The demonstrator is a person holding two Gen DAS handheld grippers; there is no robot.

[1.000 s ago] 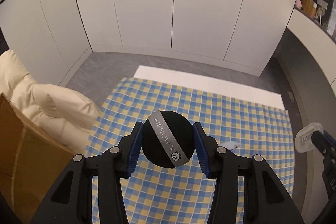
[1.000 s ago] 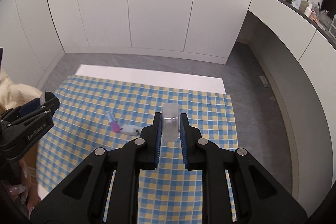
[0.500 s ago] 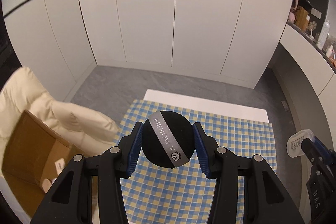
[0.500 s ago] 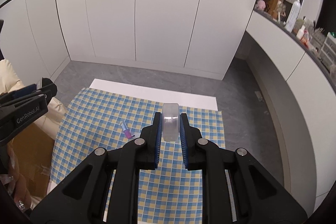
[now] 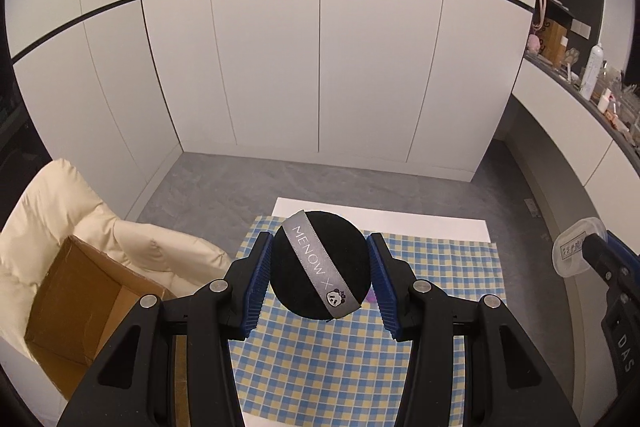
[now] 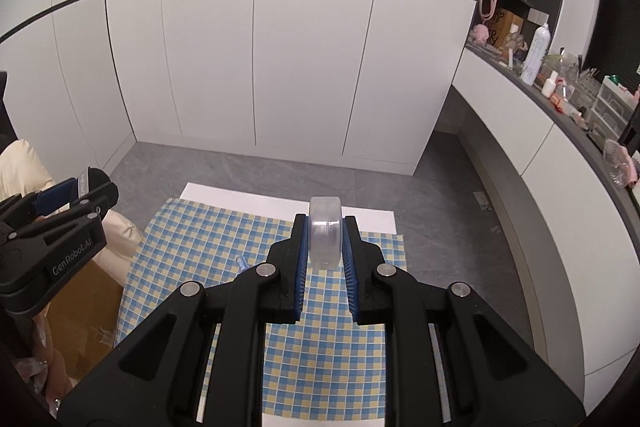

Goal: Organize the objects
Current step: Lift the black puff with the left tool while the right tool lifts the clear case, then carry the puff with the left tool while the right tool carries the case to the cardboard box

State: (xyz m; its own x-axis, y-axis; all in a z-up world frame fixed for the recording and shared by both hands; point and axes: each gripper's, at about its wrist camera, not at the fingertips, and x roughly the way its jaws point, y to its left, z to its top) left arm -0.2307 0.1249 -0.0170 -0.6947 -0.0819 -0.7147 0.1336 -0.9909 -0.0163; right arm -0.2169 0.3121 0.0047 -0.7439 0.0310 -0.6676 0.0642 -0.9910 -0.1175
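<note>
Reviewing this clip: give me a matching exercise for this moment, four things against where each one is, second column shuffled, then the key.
Things:
1. black puff
2. clear round case
3. cardboard box
4. white spray bottle

Places:
A. on the dark counter at the right
B. clamped in the left gripper
C. beside the checked cloth, by the cream cushion
D. clamped in the right gripper

Pairs: 1-B, 2-D, 3-C, 4-A
</note>
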